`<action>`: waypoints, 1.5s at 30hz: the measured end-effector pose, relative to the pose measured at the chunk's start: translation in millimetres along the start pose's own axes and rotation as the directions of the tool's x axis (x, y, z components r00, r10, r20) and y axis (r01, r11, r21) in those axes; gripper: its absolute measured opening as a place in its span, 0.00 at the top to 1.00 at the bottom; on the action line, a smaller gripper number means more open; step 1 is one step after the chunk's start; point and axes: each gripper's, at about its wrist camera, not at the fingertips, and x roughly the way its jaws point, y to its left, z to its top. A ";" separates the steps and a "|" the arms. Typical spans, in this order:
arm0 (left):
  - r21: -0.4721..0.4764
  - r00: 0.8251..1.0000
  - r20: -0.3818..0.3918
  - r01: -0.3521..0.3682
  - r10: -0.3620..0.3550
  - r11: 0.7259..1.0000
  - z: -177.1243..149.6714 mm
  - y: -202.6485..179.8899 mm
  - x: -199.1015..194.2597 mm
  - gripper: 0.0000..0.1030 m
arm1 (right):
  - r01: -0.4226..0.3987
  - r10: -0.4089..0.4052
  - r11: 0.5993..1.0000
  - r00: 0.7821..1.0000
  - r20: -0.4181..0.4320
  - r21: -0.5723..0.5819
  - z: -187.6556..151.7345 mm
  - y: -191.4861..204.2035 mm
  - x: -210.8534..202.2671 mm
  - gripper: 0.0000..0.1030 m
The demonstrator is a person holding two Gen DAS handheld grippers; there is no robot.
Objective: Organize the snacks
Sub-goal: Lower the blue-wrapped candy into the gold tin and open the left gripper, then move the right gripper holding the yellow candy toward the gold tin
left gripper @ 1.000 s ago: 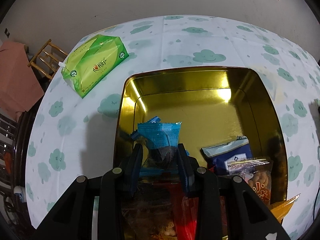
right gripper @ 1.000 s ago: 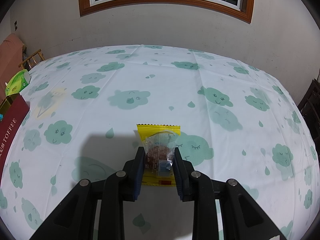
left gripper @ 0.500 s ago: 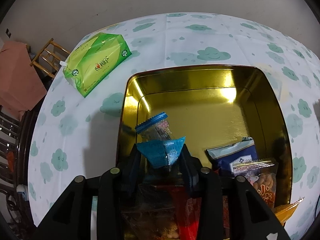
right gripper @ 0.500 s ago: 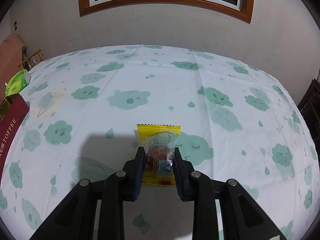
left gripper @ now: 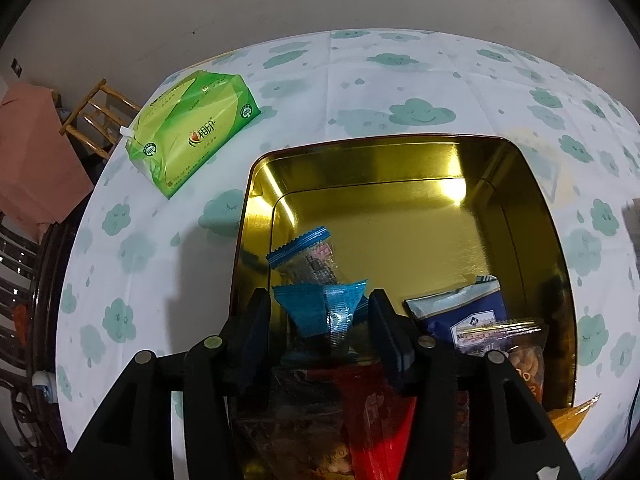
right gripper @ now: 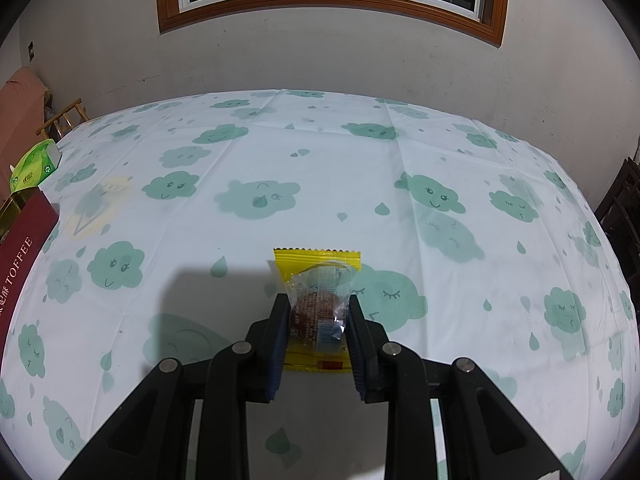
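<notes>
My left gripper [left gripper: 319, 300] hangs over the near left part of an open gold tin [left gripper: 400, 160]. Its jaws are opening. A blue snack packet [left gripper: 320, 314] stands loose between them, with a gap on each side. Just behind it a second blue-ended packet [left gripper: 306, 256] with a clear window lies on the tin floor. In the right wrist view my right gripper [right gripper: 318, 308] is shut on a yellow snack packet [right gripper: 316, 264] with a clear window. That packet rests on the cloud-print tablecloth [right gripper: 360, 168].
More snacks fill the tin's near end: a dark blue packet [left gripper: 460, 312], a clear bag of nuts [left gripper: 516, 348], a red packet [left gripper: 376, 420], an orange one [left gripper: 572, 416]. A green tissue pack [left gripper: 192, 128] lies left of the tin. The tin's red side [right gripper: 20, 256] shows at the right view's left edge.
The left jaws have spread apart and let go of the blue packet, which has sunk lower between them. The right gripper and its yellow packet have not moved.
</notes>
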 end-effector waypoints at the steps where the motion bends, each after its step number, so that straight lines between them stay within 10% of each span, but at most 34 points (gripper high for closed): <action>1: 0.002 1.000 0.004 -0.007 0.007 1.000 -0.2 -0.2 -1.2 0.48 | 0.000 0.000 1.000 1.000 0.000 0.000 0.0 0.0 0.0 0.74; 24: -0.151 0.982 0.183 -0.014 0.042 0.988 -43.5 8.4 -98.7 0.41 | 0.007 -0.007 1.000 1.000 -0.001 -0.005 1.1 -0.2 -0.6 0.74; 45: -0.221 0.981 0.195 0.026 0.018 0.975 -88.8 7.3 -120.4 0.24 | 0.049 -0.048 0.998 0.999 -0.016 0.041 2.9 1.9 -0.8 0.75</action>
